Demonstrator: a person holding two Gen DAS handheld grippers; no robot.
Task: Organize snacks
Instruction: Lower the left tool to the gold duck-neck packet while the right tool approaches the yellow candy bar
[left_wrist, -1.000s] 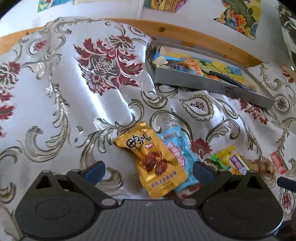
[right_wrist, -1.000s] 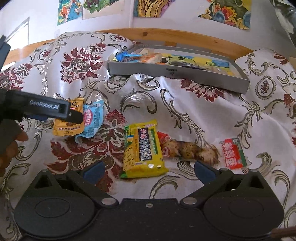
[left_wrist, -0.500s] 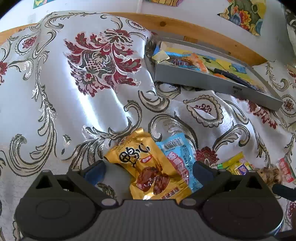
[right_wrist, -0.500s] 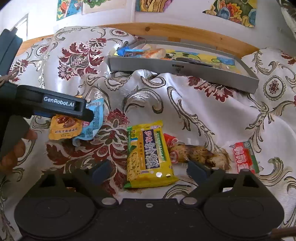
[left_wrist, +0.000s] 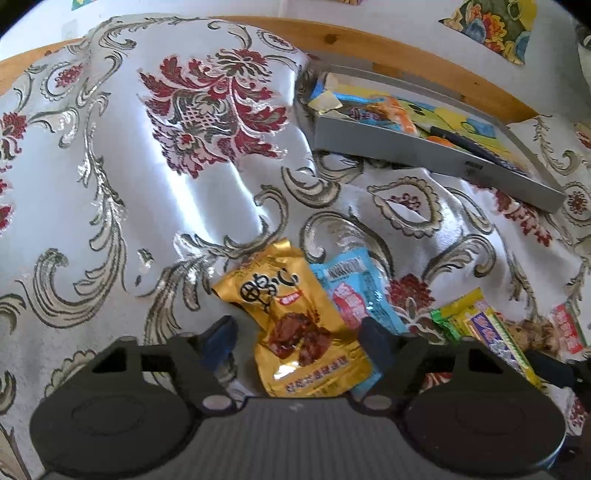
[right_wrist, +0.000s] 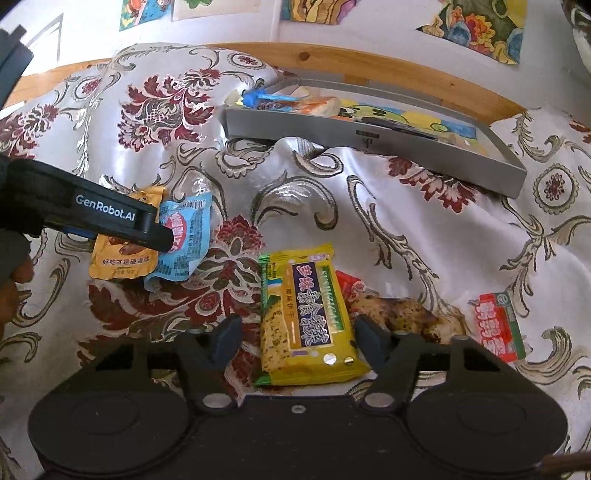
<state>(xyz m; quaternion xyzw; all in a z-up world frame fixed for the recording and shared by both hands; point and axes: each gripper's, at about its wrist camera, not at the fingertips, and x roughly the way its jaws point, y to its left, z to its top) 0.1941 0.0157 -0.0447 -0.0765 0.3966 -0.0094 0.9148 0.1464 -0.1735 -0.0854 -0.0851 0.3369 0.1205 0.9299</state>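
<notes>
Pick step, both sides at once. My left gripper (left_wrist: 297, 326) jaws wide, straddling gold pouch (left_wrist: 295, 325) on cloth, blue packet (left_wrist: 354, 291) touching it. Right gripper (right_wrist: 297, 332) wide around yellow biscuit pack (right_wrist: 306, 317). Next: close, lift, carry to grey tray (right_wrist: 369, 142) at back. Readable: "GenRobot.AI" on left gripper's side. Packs carry Chinese print.

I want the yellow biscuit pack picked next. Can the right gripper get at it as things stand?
Probably yes: the right gripper is open, fingers either side of the yellow biscuit pack, nothing lying on it.
</notes>
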